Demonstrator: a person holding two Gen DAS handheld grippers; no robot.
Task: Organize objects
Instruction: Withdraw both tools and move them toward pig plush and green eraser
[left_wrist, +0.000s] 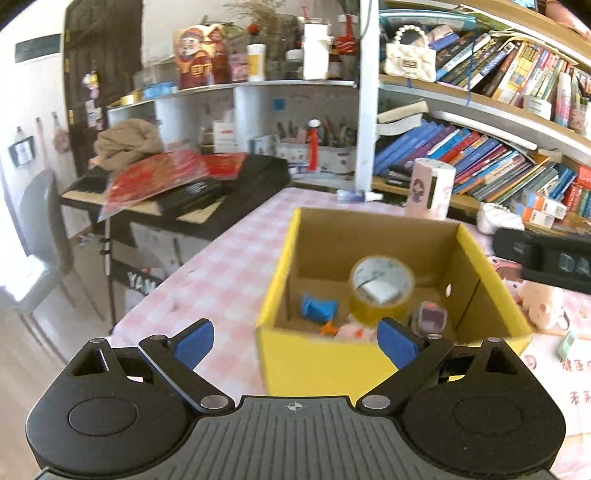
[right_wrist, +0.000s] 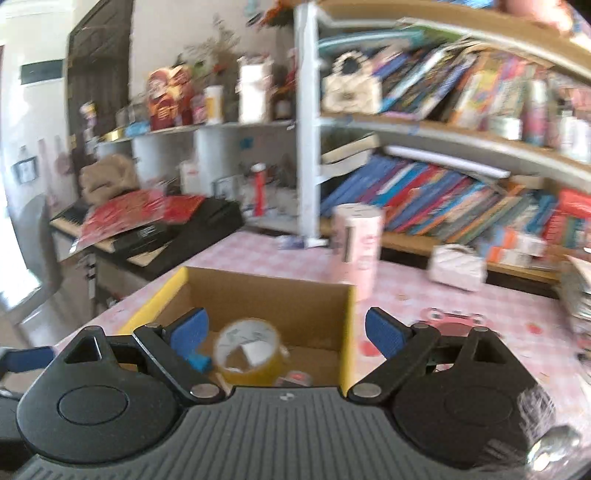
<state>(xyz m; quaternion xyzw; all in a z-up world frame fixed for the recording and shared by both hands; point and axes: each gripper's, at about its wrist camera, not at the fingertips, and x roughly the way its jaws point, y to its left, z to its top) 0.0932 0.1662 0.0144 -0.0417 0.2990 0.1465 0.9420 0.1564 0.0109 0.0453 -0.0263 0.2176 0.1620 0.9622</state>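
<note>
the yellow cardboard box (left_wrist: 325, 365) sits on the pink checked tablecloth (left_wrist: 229, 266). inside it lie a tape roll (left_wrist: 380, 291) and a blue toy (left_wrist: 317, 308). above the box, the left gripper (left_wrist: 295, 341) and the right gripper (right_wrist: 286, 332) both gape wide, holding nothing.

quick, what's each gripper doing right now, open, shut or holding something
Left gripper: open, nothing between its fingers; the tape roll lies in the yellow box.
Right gripper: open, holding nothing.

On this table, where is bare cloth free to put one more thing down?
Free: checked tablecloth left of the yellow box, toward the keyboard. Crowded: right of the box near the plush toy; the box floor around the tape roll.
</note>
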